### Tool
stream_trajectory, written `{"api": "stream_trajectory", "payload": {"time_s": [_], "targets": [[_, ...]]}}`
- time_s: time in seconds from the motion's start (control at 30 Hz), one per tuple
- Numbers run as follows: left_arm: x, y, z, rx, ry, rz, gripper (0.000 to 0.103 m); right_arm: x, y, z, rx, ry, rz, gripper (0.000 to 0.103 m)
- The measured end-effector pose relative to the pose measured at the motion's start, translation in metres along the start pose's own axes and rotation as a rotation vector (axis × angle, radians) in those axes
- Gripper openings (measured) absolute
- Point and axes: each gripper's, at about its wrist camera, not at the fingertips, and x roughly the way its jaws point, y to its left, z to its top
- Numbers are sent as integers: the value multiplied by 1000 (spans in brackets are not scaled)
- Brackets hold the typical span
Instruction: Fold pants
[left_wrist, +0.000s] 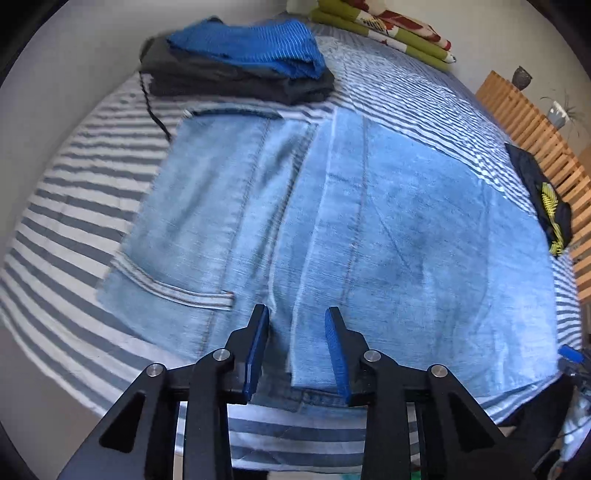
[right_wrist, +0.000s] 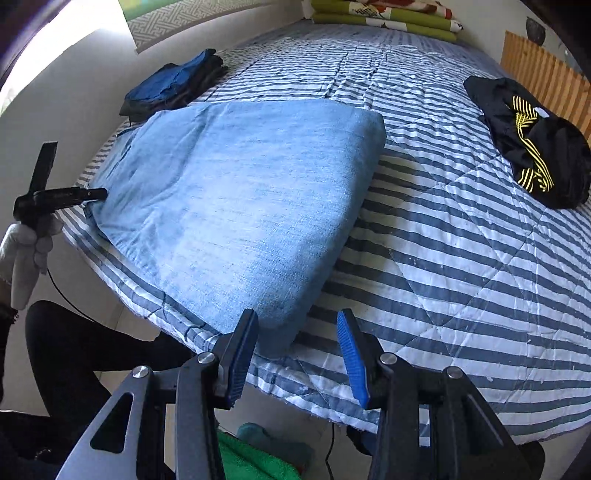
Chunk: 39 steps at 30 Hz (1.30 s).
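The jeans lie flat on the striped bed, already doubled over into a broad rectangle near its front edge, so the step in hand looks like the pause between folds, with one more fold across probably wanted; going left to right from the jeans: at their left end the left gripper hangs just over the near hem, jaws partly apart and pressing on nothing, though the denim edge runs beneath the gap; at their right end the right gripper hovers above the folded corner, jaws moderately apart and empty; the next move likely calls for both sets of jaws to close on one end of the jeans and carry it evenly over the other. Behind the jeans a stack of folded clothes sits at the back left, and a black garment lies well to the right; motion blur softens the seams, and how many denim layers lie under the top one cannot be told.
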Motion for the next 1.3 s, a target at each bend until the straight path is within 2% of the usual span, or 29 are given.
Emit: {"api": "stream_trajectory", "payload": {"time_s": [0.1, 0.17, 0.3, 0.37, 0.4, 0.43, 0.47, 0.5, 0.6, 0.7, 0.83, 0.97, 1.13, 1.23, 1.3], "targets": [[-12, -3, -4, 4, -33, 6, 35, -4, 2, -3, -3, -7, -14, 41], [-15, -10, -5, 24, -37, -33, 36, -6, 4, -4, -5, -10, -17, 41], [1, -26, 1, 71, 20, -41, 36, -7, 3, -3, 12, -13, -10, 41], [14, -28, 4, 76, 70, -32, 42, -8, 4, -3, 15, -19, -5, 41], [15, -29, 5, 80, 61, -1, 45, -9, 5, -3, 13, -23, -3, 41], [16, -28, 6, 77, 56, 49, 63, -10, 5, -4, 10, -26, -2, 41], [17, -26, 5, 61, 55, 84, 70, -10, 5, -5, 8, -29, -1, 41], [17, -23, 5, 41, 56, 91, 73, -9, 5, -5, 9, -30, 5, 41], [15, -16, 1, 11, 70, 42, 71, -4, 3, -6, 20, -21, 20, 41], [2, -12, -6, -13, 34, 94, 70, -1, 1, -6, 26, -15, 23, 41], [-22, -11, -15, -75, 3, 2, 47, -7, 2, 3, 18, -32, 38, 41], [-23, -18, -20, -98, 19, -19, 45, -16, 17, 43, -29, -67, 89, 41], [-20, -4, -27, -205, -3, -77, 45, -23, 74, 129, -183, -159, 162, 41], [-27, 0, -38, -249, -17, -111, 43, -3, 115, 185, -236, -142, 267, 41], [-32, -1, -43, -256, -31, -141, 43, 18, 145, 217, -285, -125, 273, 41]]}}
